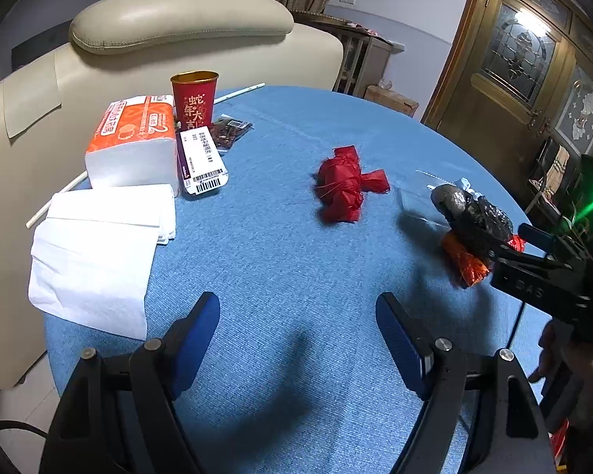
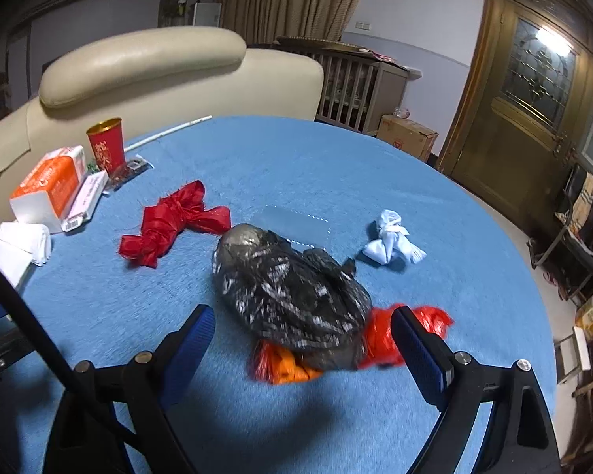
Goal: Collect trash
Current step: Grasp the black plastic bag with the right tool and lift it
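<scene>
While the left gripper (image 1: pixel 296 339) waits spread wide over bare blue table (image 1: pixel 280 260), the right gripper (image 2: pixel 302 351) is nearer: its jaws gape, empty, either side of the black bag (image 2: pixel 288 296) by the table's right edge, its long axis slanting away from them leftward.

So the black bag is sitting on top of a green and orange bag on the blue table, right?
Not quite. In the right wrist view, the black bag sits on a red and orange bag, not a green one. It does lie on the blue table.
</scene>
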### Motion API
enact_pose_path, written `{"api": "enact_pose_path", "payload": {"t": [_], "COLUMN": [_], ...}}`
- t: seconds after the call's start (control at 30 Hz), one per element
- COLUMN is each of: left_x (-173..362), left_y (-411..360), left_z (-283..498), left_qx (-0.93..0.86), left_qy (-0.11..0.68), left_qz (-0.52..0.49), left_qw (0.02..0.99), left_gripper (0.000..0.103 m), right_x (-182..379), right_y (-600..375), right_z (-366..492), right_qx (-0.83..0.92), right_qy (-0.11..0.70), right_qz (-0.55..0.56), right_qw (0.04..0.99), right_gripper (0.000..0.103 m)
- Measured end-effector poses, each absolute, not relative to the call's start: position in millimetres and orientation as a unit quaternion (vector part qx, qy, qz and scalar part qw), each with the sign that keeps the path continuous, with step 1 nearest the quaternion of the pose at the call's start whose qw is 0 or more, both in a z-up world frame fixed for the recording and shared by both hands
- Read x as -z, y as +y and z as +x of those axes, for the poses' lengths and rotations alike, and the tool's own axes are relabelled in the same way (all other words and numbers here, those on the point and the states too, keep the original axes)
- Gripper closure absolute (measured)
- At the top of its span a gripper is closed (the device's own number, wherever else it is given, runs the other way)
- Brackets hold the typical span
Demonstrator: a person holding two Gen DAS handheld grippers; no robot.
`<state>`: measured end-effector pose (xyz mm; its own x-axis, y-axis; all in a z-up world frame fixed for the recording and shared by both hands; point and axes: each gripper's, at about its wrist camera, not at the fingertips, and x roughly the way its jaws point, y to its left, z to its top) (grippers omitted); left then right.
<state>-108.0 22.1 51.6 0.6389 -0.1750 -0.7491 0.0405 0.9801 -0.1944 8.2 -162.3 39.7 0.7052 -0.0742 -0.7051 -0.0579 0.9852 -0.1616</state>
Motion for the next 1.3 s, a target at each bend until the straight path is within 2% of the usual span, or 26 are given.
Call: {"api": "enact_pose_path", "payload": {"t": [0.33, 0.37, 0.4, 0.43, 0.97, 1.3], "left_x": [-50, -49, -49, -48, -55, -58], "left_y": [29, 30, 31, 31, 16, -30], "left_z": [-103, -102, -102, -102, -98, -92], "left_qx": [0.053, 0.052, 0.051, 0.050, 0.063, 0.102], "left_qy": [0.423, 0.424, 0.424, 0.424, 0.418, 0.419], "left_qz": [-0.079, -0.079, -0.079, -0.079, -0.063, -0.038], "left_qw": [0.901, 0.901, 0.901, 0.901, 0.904, 0.901], "left_gripper": [0.022, 0.022, 0.022, 0.022, 0.022, 0.022], "right_x": [-19, -18, -17, -16, -64, -40], "right_y": [-162, -164, -167, -170, -218, -240], "right_z": [46, 47, 48, 49, -18, -74], "right_qx": [0.011, 0.007, 0.005, 0.005, -0.027, -0.016], "right_qy": [0.411, 0.413, 0.415, 0.420, 0.371, 0.398], "right_qz": [-0.098, -0.088, -0.076, -0.064, 0.080, 0.124], "right_qw": [0.906, 0.907, 0.907, 0.905, 0.925, 0.909], "right_gripper": [0.012, 0.019, 0.040, 0.047, 0.050, 0.050]}}
